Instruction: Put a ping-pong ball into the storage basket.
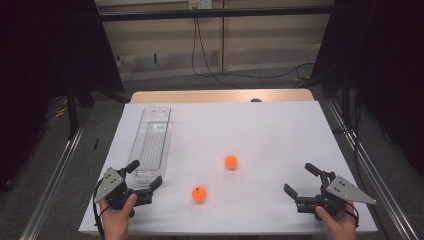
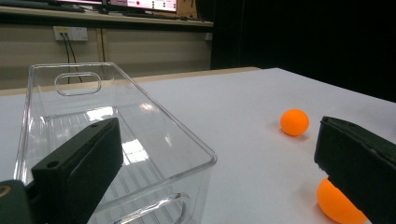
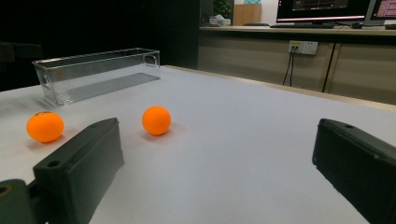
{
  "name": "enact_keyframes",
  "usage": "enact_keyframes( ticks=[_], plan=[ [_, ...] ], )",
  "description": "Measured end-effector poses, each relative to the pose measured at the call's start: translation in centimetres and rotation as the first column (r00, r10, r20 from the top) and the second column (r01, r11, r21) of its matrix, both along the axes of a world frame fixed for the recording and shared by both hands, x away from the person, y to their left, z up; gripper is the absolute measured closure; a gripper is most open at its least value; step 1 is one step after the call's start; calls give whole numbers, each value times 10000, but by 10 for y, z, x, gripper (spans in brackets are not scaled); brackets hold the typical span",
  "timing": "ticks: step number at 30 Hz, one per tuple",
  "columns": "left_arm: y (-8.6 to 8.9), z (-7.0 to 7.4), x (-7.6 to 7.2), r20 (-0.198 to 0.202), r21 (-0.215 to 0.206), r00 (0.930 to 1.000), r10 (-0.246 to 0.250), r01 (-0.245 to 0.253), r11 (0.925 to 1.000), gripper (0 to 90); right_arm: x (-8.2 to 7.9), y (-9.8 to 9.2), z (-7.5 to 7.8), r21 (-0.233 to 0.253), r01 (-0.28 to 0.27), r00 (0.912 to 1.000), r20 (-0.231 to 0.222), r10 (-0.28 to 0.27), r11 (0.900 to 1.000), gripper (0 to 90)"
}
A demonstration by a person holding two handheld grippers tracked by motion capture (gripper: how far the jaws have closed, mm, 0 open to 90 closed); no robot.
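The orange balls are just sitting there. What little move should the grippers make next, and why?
Probably slide the left gripper right, toward the near ball. Both grippers are open and hold nothing. That ball lies loose on the table, closest to the left gripper, beside the clear bin. The far ball and the right gripper could wait.

2 orange balls (image 1: 230, 161) (clear bin (image 1: 150, 145)).

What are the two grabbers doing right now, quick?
Left gripper: open, holding nothing, beside the clear bin.
Right gripper: open, holding nothing.
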State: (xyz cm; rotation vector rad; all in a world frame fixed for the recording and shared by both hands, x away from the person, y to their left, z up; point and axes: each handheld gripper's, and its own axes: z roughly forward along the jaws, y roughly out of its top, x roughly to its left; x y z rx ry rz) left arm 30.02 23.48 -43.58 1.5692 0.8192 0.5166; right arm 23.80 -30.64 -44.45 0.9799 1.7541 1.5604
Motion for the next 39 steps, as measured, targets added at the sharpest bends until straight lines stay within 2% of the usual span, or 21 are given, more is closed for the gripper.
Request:
enact_keyframes(
  ticks=[19,28,39],
  plan=[
    [-1,2,1,-32,18,10000,-81,81,10000,12,0,1,0,-59,-142,9999,-48,142,9999,13],
    [-3,3,0,-190,-88,9998,-72,70,9999,12,0,0,0,-58,-155,9999,-52,155,9999,14],
    [-10,4,1,-296,-37,9989,-356,355,9994,12,0,0,-1,-90,-206,9998,-59,206,9997,15]
  ],
)
